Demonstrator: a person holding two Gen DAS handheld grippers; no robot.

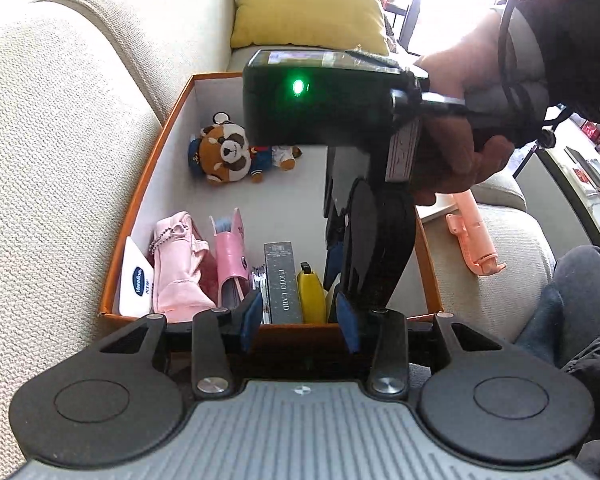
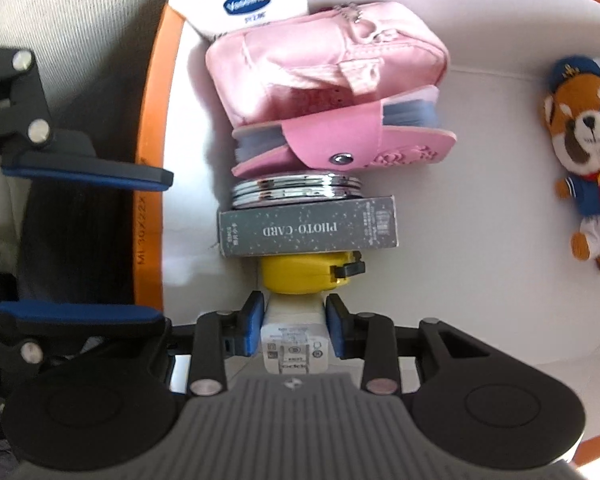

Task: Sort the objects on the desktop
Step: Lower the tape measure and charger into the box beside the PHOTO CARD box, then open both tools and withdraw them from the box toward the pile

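Note:
An orange box [image 1: 140, 200] with a white inside rests on a beige sofa. Along its near wall stands a row: a Vaseline tube [image 2: 248, 4], a pink pouch [image 2: 320, 68], a pink card holder [image 2: 340, 140], a chrome compact [image 2: 296, 190], a grey PHOTO CARD box [image 2: 308, 228] and a yellow tape measure [image 2: 304, 274]. My right gripper [image 2: 294, 326] is shut on a white charger block [image 2: 294, 344], held inside the box against the tape measure. My left gripper [image 1: 300, 322] is open and empty at the box's near edge; it also shows in the right wrist view [image 2: 84, 240].
A red panda plush [image 1: 236, 152] lies in the far part of the box. A pink selfie stick [image 1: 474, 236] lies on the sofa cushion to the right of the box. A yellow pillow [image 1: 308, 0] leans at the back. The sofa armrest [image 1: 60, 160] rises on the left.

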